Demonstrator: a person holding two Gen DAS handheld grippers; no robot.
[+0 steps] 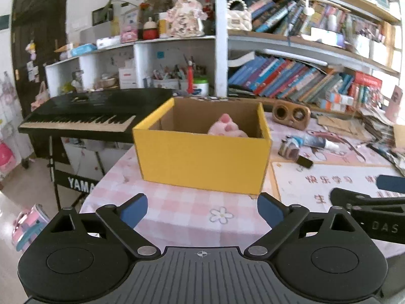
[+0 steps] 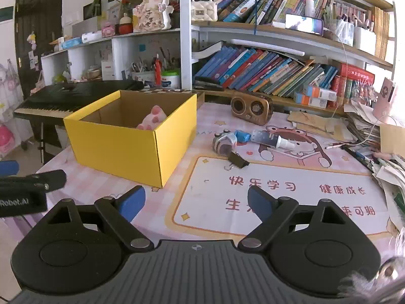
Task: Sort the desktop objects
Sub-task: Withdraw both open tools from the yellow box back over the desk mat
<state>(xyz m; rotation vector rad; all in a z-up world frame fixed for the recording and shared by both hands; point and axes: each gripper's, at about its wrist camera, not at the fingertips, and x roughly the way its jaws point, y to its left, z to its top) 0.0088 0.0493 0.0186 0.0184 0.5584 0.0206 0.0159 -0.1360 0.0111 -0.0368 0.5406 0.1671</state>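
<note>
Hovering over the near edge of the table (image 2: 177,217), the left claw (image 1: 202,211) and right claw (image 2: 196,204) are both standing wide open, with nothing between the blue pads.

- Yellow box (image 2: 131,141): sitting toward the near left corner, straight ahead of the left claw and just apart from it; light stiff cardboard, open on top. A pink plush toy (image 2: 152,119) is already lying inside.
- Binder clip (image 2: 238,162): lying mid-table, ahead of the right claw; small, hard, probably slippery, best pinched across its black body.
- Small toy camera (image 2: 224,143): lying just behind the clip; rigid, light by the look of it, best taken across its sides.
- Spray bottle (image 2: 274,140): lying flat beside the camera; smooth, likely to roll, best gripped mid-barrel.
- Radio (image 2: 251,109): standing toward the far edge, well apart from both claws; bulkier and likely heavier.
</note>
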